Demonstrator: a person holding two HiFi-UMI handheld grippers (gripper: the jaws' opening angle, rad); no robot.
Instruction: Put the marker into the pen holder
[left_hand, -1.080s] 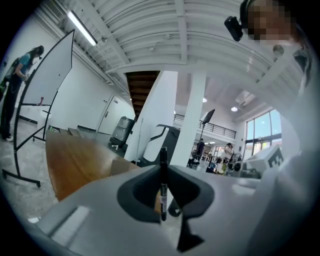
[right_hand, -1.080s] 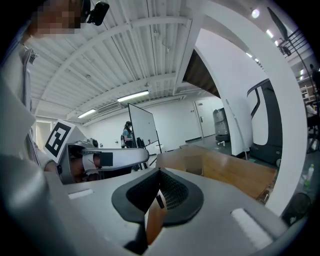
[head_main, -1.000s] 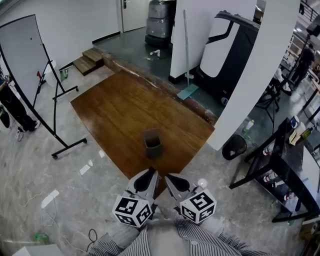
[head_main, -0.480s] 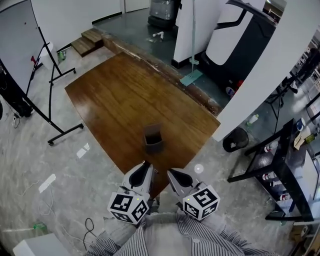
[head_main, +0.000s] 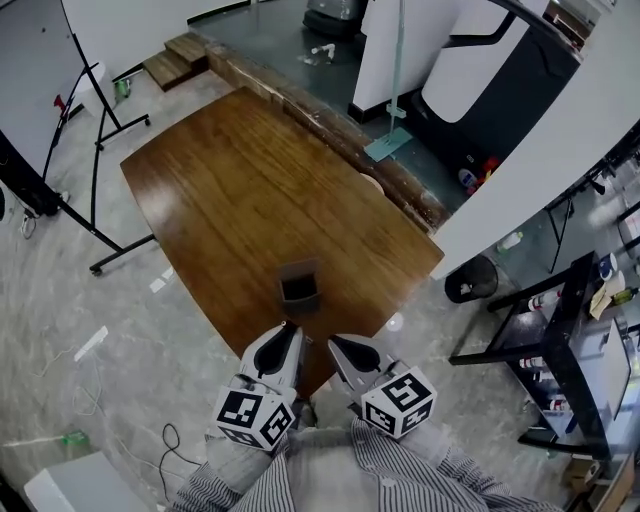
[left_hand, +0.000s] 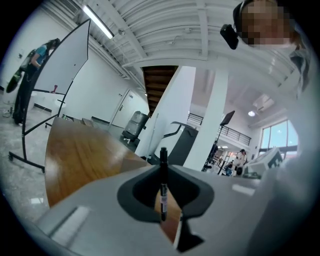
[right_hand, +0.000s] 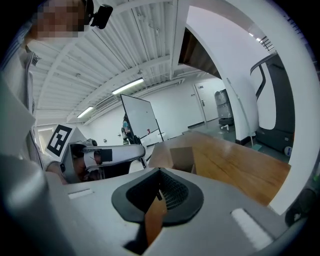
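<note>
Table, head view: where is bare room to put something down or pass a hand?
The table is bare wood almost everywhere: the wide stretch beyond the pen holder to the far edge, and on both sides of it. Only the near corner is crowded, where the left tongs, holding the marker, and the right tongs hang before the holder.

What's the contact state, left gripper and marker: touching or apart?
Touching. The left gripper view shows the left gripper shut on the marker, which stands upright between its fingers.
</note>
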